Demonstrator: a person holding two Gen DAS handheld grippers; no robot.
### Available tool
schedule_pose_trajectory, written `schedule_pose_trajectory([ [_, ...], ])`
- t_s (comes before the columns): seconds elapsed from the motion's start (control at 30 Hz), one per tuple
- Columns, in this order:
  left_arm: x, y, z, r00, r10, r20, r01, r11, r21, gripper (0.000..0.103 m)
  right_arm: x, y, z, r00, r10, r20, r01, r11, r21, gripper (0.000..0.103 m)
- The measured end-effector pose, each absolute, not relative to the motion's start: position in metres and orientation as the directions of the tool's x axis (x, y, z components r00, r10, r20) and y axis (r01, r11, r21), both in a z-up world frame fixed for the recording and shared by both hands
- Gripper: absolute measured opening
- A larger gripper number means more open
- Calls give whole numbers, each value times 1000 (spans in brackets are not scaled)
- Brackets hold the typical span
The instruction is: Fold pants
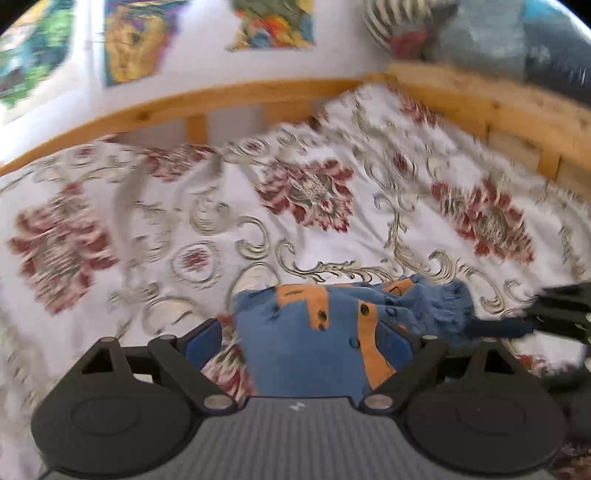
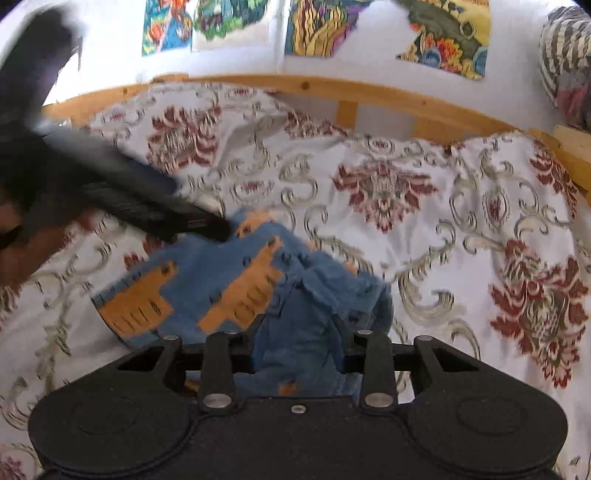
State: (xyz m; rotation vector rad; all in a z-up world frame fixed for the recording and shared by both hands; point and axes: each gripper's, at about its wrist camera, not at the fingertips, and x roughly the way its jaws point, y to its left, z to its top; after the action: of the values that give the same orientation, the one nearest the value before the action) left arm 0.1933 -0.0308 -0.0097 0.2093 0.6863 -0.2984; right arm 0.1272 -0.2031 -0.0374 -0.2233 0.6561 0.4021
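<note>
The pants (image 1: pixel 314 343) are blue with orange patches and lie bunched on a floral bedspread (image 1: pixel 166 229). In the left wrist view my left gripper (image 1: pixel 306 343) stands open, its blue pads wide apart on either side of the cloth. My right gripper shows at the right edge of that view (image 1: pixel 524 325), pinching the pants' edge. In the right wrist view my right gripper (image 2: pixel 299 343) is shut on a fold of the pants (image 2: pixel 221 288). My left gripper also shows there (image 2: pixel 207 221), blurred, touching the far end of the pants.
A wooden bed rail (image 1: pixel 221 99) runs along the far side and the right. Colourful posters (image 2: pixel 317 26) hang on the white wall. A striped pillow (image 1: pixel 399 22) and blue bedding (image 1: pixel 517 44) sit beyond the rail at the right.
</note>
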Motion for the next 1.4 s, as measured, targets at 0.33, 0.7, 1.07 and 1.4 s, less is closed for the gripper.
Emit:
schedule_pose_trajectory([
  [0.33, 216, -10, -46, 721, -134, -680, 227, 973, 48, 91, 119, -227, -22, 758, 333, -560, -436, 898, -57, 38],
  [0.7, 178, 27, -60, 724, -111, -681, 159, 987, 7, 94, 180, -247, -45, 703, 333, -628, -410, 912, 24, 34],
  [1.07, 182, -2, -21, 796, -190, -575, 277, 959, 66, 95, 130, -212, -39, 672, 380, -635, -476, 879, 22, 34],
  [1.4, 232, 19, -55, 679, -196, -707, 138, 981, -139, 94, 113, -233, -28, 701, 354, -619, -425, 904, 36, 39],
])
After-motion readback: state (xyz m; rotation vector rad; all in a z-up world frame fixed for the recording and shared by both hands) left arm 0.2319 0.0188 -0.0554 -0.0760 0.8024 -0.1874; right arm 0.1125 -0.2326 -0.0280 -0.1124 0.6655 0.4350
